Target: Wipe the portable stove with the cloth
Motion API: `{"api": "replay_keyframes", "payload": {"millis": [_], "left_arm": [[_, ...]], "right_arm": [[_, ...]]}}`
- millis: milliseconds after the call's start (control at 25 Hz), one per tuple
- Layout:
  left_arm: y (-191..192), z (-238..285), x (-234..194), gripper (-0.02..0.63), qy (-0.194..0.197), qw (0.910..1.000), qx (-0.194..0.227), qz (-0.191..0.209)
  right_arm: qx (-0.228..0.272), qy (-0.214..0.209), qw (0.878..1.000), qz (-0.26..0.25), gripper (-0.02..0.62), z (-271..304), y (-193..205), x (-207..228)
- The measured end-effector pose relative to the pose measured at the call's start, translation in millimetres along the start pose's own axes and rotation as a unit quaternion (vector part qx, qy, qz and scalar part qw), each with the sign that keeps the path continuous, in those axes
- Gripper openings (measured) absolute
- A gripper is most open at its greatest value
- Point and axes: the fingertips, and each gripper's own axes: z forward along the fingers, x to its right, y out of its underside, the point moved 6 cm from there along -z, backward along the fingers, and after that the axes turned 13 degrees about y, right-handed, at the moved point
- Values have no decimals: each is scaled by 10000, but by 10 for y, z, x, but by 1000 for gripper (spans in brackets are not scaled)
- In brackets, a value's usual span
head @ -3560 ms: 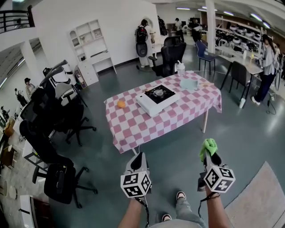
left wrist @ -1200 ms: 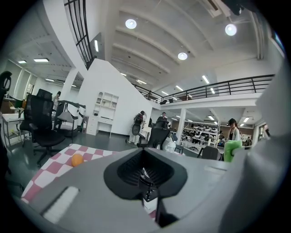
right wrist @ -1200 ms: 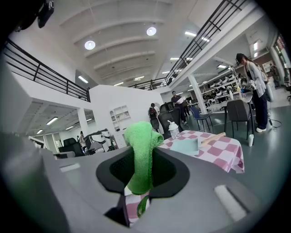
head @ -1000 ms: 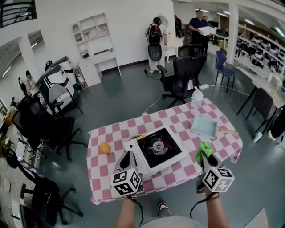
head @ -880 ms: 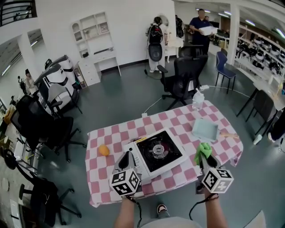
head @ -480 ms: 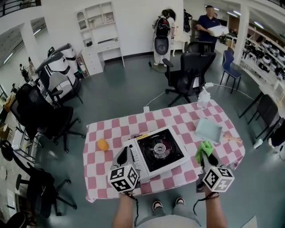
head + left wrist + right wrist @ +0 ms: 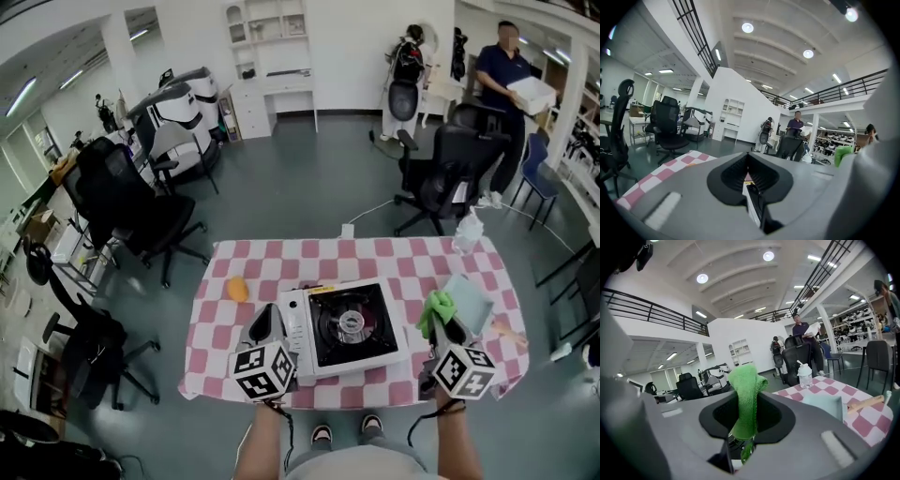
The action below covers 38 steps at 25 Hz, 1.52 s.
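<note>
A white portable stove (image 7: 345,328) with a black top and round burner sits on the pink checked table (image 7: 281,258). My left gripper (image 7: 266,317) hangs over the stove's left edge, shut with nothing between its jaws; in the left gripper view the left gripper (image 7: 747,179) shows its pads pressed together. Just right of the stove, my right gripper (image 7: 441,317) is shut on a green cloth (image 7: 436,307). The cloth (image 7: 746,392) sticks up out of the right gripper (image 7: 742,430) and droops over.
An orange (image 7: 238,289) lies left of the stove. A pale blue tray (image 7: 468,300), a wooden utensil (image 7: 511,333) and a pump bottle (image 7: 466,231) are at the table's right end. Office chairs (image 7: 441,183) ring the table. A person (image 7: 504,75) carrying a box stands far right.
The view has closed in on the table, which now lies straight below. Both grippers now hang over its near edge beside the stove. The cloth stays in the right gripper.
</note>
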Motion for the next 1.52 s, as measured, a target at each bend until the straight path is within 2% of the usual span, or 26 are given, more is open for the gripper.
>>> {"api": "replay_keyframes", "payload": {"millis": [160, 480, 1000, 1160, 1520], "left_arm": [[-7, -42, 72, 0, -340, 9993, 154, -22], [137, -333, -7, 0, -842, 9964, 36, -64], [396, -909, -286, 0, -1376, 9899, -39, -343], [494, -1067, -385, 0, -1487, 9878, -60, -467], [814, -1291, -558, 0, -1450, 9872, -264, -609]], "right_arm": [[-134, -389, 9991, -135, 78, 246, -109, 4], [-376, -849, 9956, -154, 78, 437, -18, -166], [-955, -1464, 9840, -329, 78, 297, 462, -733], [-1098, -1631, 9793, -478, 78, 255, 593, -952], [-1532, -1876, 9674, -740, 78, 125, 1027, -1382]]}}
